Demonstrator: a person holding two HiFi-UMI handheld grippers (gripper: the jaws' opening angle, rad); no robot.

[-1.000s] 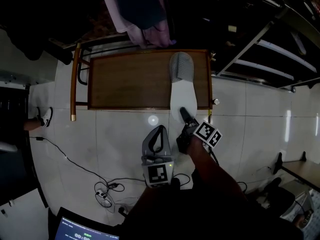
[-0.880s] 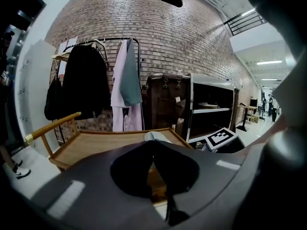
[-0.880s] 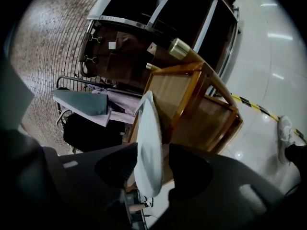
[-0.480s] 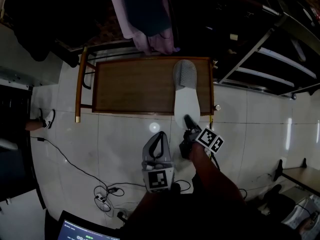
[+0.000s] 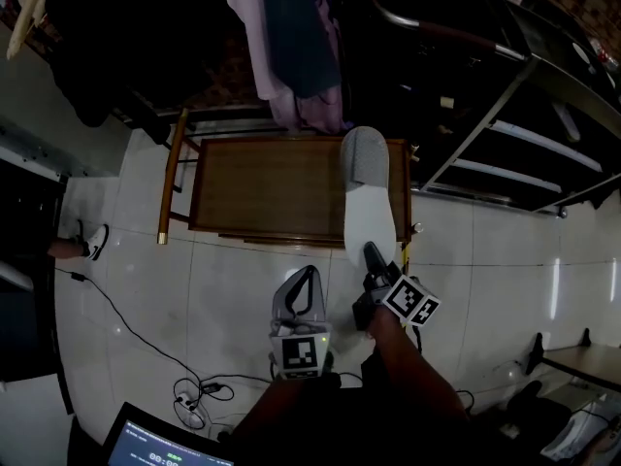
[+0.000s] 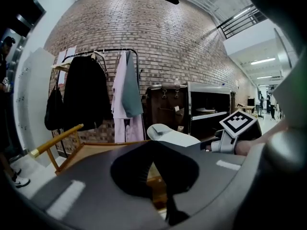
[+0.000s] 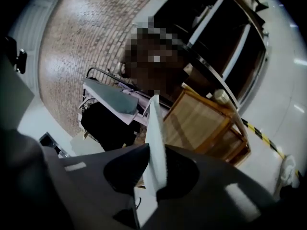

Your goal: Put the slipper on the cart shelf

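A white slipper point(image 5: 370, 207) with a grey toe is held by its heel in my right gripper point(image 5: 373, 254). Those jaws have just been closing, and the sole stands on edge between them in the right gripper view, where the slipper point(image 7: 154, 138) points at the cart. Its toe end is over the right part of the wooden cart shelf point(image 5: 267, 187). My left gripper point(image 5: 308, 273) hangs over the floor tiles left of the right one, its tips together and nothing held. The left gripper view shows the slipper point(image 6: 171, 135) raised above the cart.
A clothes rack with coats and shirts point(image 5: 291, 47) stands behind the cart. Dark metal shelving point(image 5: 505, 105) is at the right. Cables point(image 5: 194, 386) and a laptop point(image 5: 155, 445) lie on the white tiles near me. A person's shoe point(image 5: 92, 244) is at the far left.
My right gripper has risen with the slipper's heel and rolled, so the slipper stands higher over the cart. The left gripper has barely moved.
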